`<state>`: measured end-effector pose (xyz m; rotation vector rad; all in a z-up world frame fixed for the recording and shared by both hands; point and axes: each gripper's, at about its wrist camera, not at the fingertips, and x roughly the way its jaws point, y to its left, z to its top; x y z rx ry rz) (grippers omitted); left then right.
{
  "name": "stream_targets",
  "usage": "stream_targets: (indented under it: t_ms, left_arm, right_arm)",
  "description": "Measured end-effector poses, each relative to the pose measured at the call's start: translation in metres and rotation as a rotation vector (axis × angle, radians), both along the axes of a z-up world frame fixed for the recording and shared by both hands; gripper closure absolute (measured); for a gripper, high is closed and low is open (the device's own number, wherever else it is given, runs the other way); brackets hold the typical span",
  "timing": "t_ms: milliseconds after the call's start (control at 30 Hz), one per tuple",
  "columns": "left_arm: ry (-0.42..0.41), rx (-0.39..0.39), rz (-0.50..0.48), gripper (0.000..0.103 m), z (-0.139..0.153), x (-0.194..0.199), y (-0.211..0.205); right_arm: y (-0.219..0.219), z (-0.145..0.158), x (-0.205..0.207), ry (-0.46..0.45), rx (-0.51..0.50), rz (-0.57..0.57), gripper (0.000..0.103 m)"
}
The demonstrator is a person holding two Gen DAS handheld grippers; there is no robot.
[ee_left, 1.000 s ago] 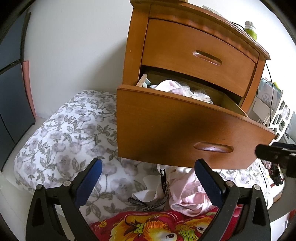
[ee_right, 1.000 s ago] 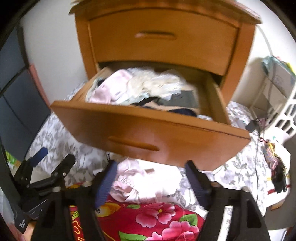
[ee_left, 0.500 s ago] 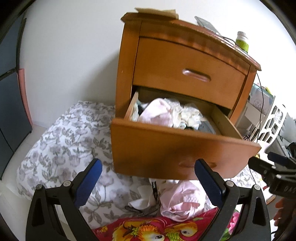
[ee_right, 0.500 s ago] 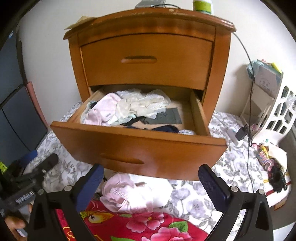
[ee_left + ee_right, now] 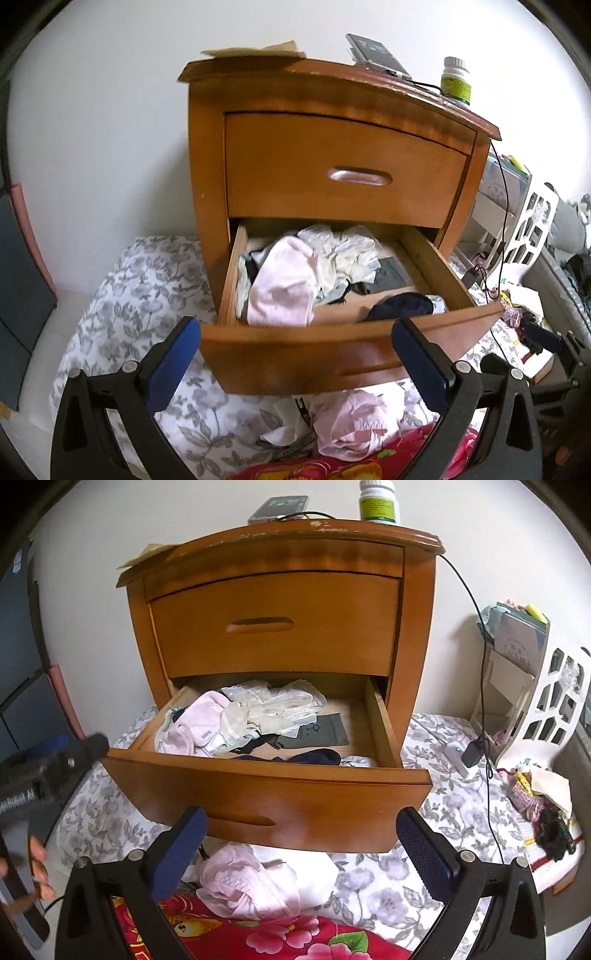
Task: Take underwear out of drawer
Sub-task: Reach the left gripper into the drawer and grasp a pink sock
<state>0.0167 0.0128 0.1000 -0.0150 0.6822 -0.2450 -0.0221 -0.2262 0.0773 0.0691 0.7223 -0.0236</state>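
Observation:
The wooden nightstand's lower drawer (image 5: pixel 332 354) (image 5: pixel 280 794) is pulled out. Inside lie pink underwear (image 5: pixel 282 291) (image 5: pixel 195 723), a cream lace piece (image 5: pixel 343 254) (image 5: pixel 280 705), a grey cloth (image 5: pixel 321 734) and a dark navy garment (image 5: pixel 402 306) (image 5: pixel 310 757). Another pink garment (image 5: pixel 351 421) (image 5: pixel 236 882) lies on the bedding below the drawer front. My left gripper (image 5: pixel 295 362) is open and empty, in front of the drawer front. Likewise open and empty, my right gripper (image 5: pixel 299 853) hangs before the drawer front. The left tool's blurred body (image 5: pixel 55 764) shows at the left of the right wrist view.
The upper drawer (image 5: pixel 343 177) is shut. A phone (image 5: pixel 376 55), a bottle (image 5: pixel 456 83) and papers sit on the nightstand top, with a cable (image 5: pixel 480 657) hanging down its right side. A white rack (image 5: pixel 539 709) stands right. Flowered bedding (image 5: pixel 140 295) and red cloth (image 5: pixel 236 934) lie below.
Both grippers have risen and drawn back, so the drawer's contents now show from above. Both stay open and empty.

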Motion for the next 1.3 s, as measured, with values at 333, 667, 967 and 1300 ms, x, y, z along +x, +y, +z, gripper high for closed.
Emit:
stream_targets:
  t_ms: [333,667,967,1300]
  left_arm:
    - [0.118,0.095,0.004,0.0,0.011,0.042,-0.01]
    - [0.269,0.147,-0.029,0.0,0.012,0.099,-0.031]
    - [0.463,0.155,0.031,0.0,-0.029,0.145,-0.043]
    - [0.57,0.231,0.095,0.003,-0.075,0.165,-0.052]
  right_arm:
    - [-0.008,0.0,-0.003,0.006,0.036,-0.02,0.0]
    - [-0.02,-0.003,-0.003,0.012,0.052,-0.063,0.0]
    - [-0.026,-0.015,0.002,0.035,0.081,-0.061,0.0]
    - [-0.027,-0.026,0.005,0.058,0.095,-0.052,0.0]
